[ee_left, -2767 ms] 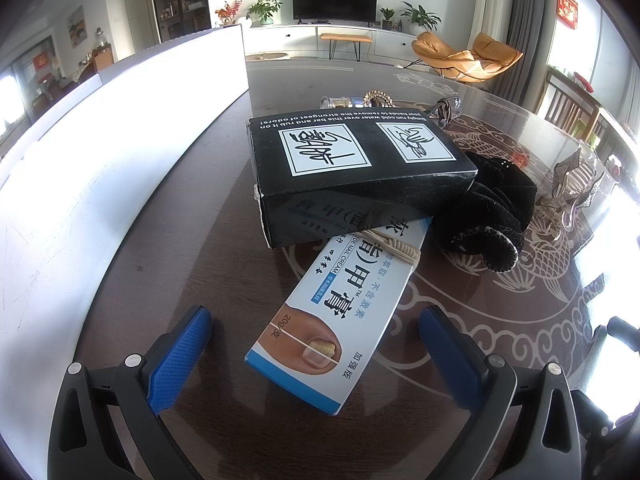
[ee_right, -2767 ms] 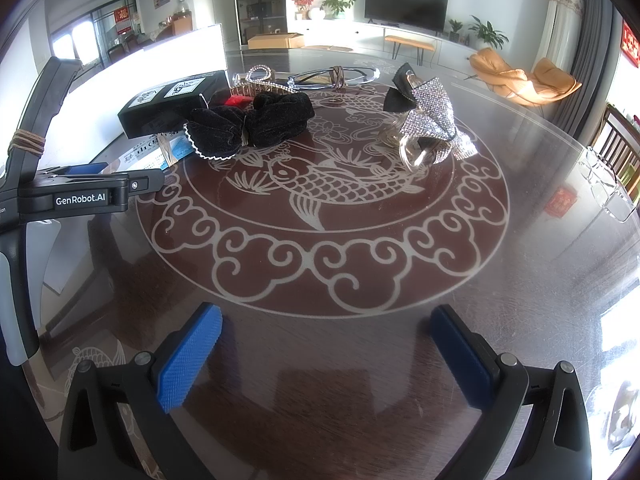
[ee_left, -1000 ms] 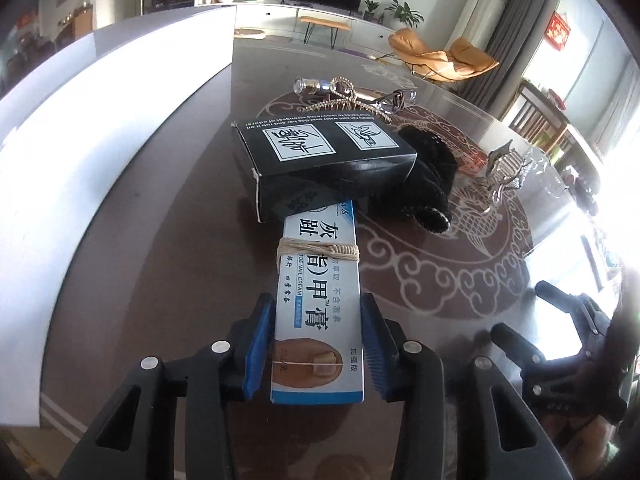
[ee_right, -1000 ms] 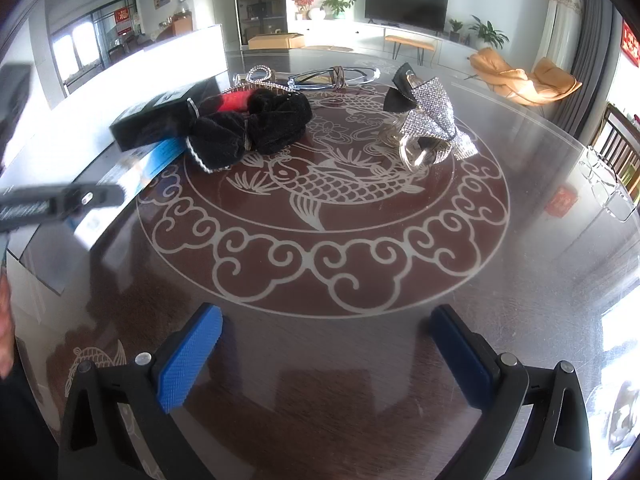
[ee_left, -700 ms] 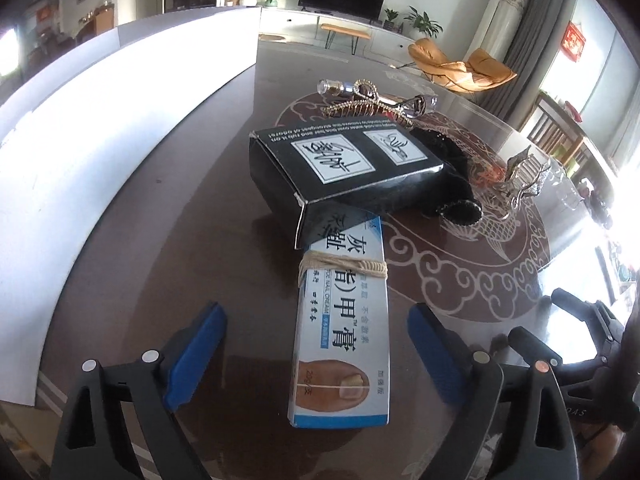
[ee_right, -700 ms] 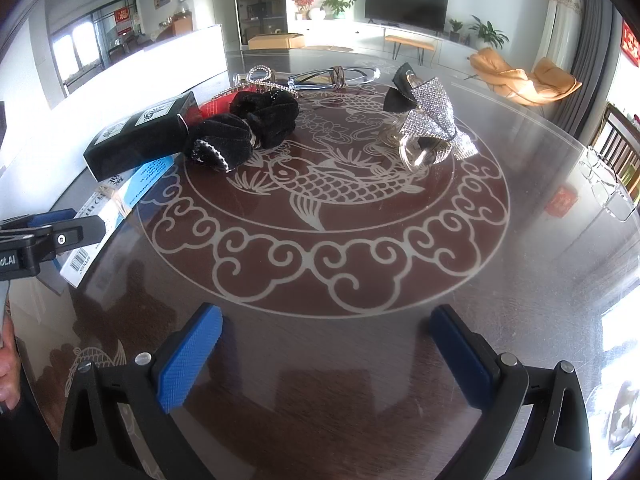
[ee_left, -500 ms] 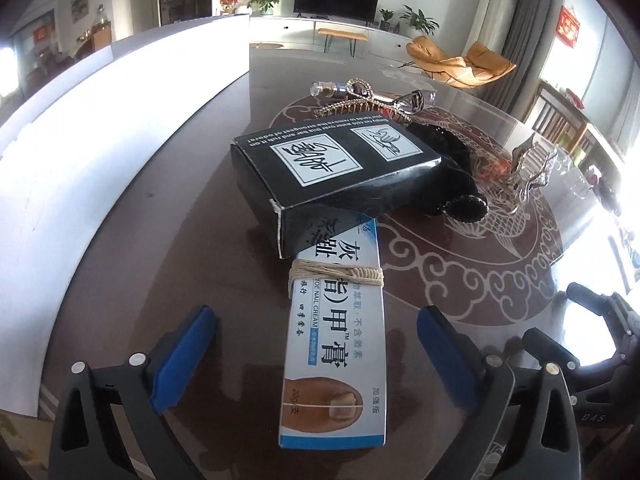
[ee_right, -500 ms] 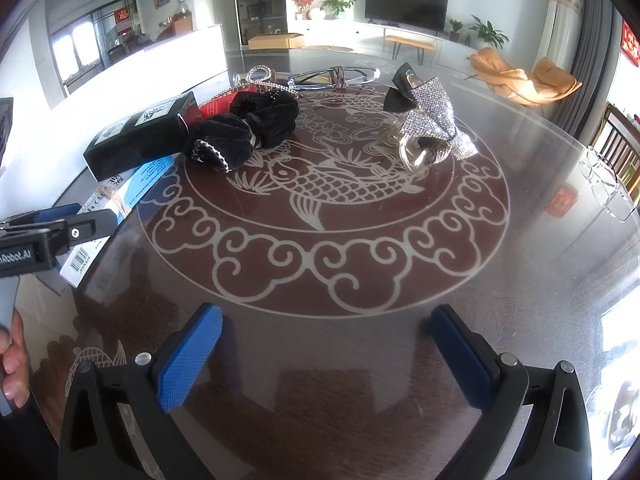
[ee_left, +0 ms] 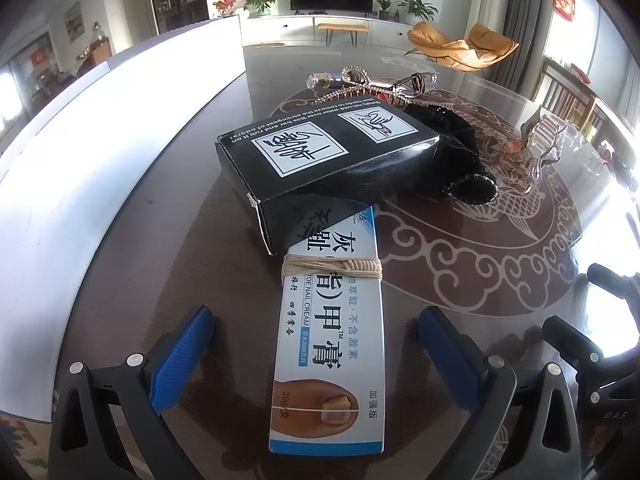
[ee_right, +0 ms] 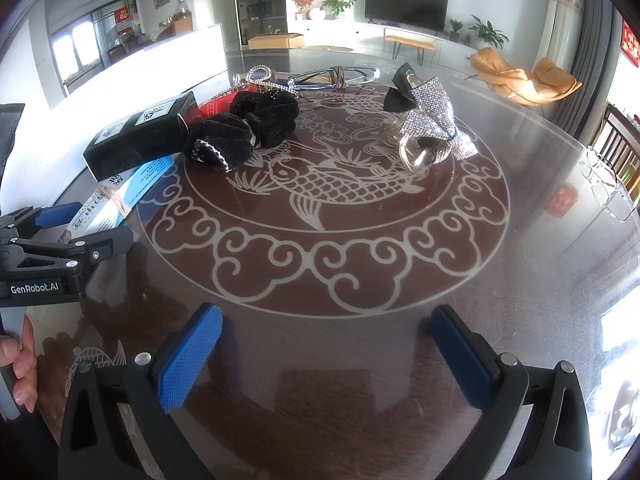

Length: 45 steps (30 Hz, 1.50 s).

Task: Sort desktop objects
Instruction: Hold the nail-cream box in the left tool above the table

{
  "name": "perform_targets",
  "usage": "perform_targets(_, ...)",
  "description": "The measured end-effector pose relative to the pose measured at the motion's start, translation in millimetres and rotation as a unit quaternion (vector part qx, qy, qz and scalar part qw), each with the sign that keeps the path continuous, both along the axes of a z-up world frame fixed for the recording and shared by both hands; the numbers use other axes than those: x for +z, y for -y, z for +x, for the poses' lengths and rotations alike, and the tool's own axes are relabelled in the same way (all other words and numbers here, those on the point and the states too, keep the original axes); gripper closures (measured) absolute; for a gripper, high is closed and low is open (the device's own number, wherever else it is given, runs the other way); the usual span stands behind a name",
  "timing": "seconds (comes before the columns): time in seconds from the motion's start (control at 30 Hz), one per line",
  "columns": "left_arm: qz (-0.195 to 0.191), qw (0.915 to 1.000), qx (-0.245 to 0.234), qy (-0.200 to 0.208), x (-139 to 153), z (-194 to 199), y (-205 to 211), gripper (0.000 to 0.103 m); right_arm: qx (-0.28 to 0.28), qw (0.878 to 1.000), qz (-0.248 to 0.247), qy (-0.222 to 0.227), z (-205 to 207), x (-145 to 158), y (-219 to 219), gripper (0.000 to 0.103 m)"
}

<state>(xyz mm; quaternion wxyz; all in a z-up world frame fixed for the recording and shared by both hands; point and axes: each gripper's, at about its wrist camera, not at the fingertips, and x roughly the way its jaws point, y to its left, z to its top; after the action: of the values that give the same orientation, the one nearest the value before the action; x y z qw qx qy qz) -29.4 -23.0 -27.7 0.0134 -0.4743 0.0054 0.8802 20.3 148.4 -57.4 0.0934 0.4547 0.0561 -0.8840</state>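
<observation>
The left tool (ee_left: pixel 316 354) points steeply downward toward the surface (ee_left: pixel 132 240), its two blue-padded fingers (ee_left: pixel 180 354) spread wide apart and pressing on nothing. Seen from the right wrist view, the same left tool (ee_right: pixel 86 226) reaches in from the left edge, and the person's hand (ee_right: pixel 18 368) wraps its handle, fingertips and nails showing. The right tool (ee_right: pixel 324 356) also tilts steeply down over the surface, its blue pads (ee_right: pixel 188 356) standing wide apart with only bare surface between them. From the left wrist view, the right tool's black fingers (ee_left: pixel 580 344) show at the right edge.
</observation>
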Motion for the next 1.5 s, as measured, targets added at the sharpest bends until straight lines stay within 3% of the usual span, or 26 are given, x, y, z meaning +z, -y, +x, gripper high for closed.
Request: perform_targets(1.5,-0.001,1.0000,0.005,-0.001,0.4,2.2,0.6,0.000,0.000,1.000,0.000,0.000,-0.3,-0.2,0.1,0.000)
